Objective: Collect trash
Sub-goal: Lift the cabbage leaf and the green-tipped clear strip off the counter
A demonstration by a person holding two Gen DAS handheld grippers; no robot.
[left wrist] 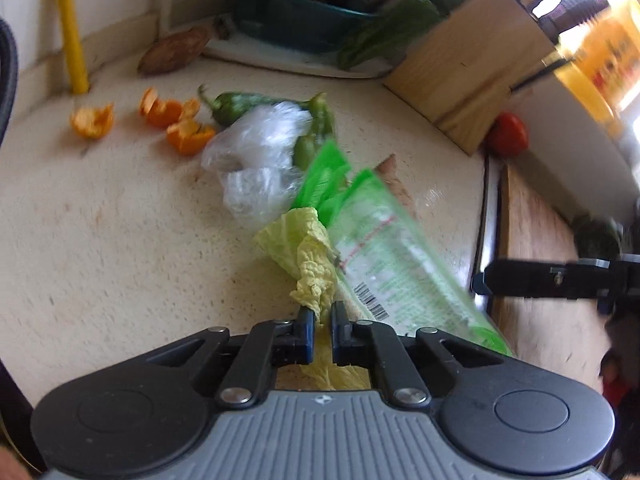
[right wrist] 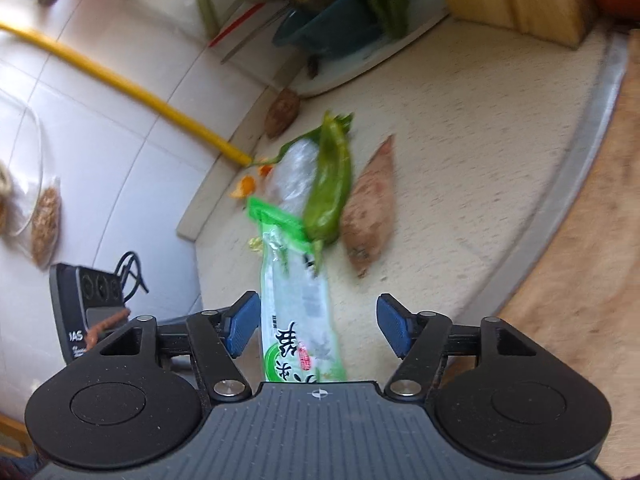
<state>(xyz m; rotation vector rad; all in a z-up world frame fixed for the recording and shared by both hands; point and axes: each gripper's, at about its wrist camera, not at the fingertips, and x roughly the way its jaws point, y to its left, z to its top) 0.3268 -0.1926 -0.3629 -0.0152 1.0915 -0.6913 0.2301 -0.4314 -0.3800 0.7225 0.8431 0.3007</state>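
Cabbage leaf, pale and crinkled, is pinched in the left tongs, which are closed on its limp end just above the desk. It looks soft and light, apt to tear, so a hold on the thicker rib seems safest. The right tongs stand open with the green printed wrapper lying between the pads, untouched; thin, slippery film, best nipped at a flat edge. It carries large Chinese characters and a barcode I cannot read. Beyond lie crumpled clear plastic, green peppers and orange peels.
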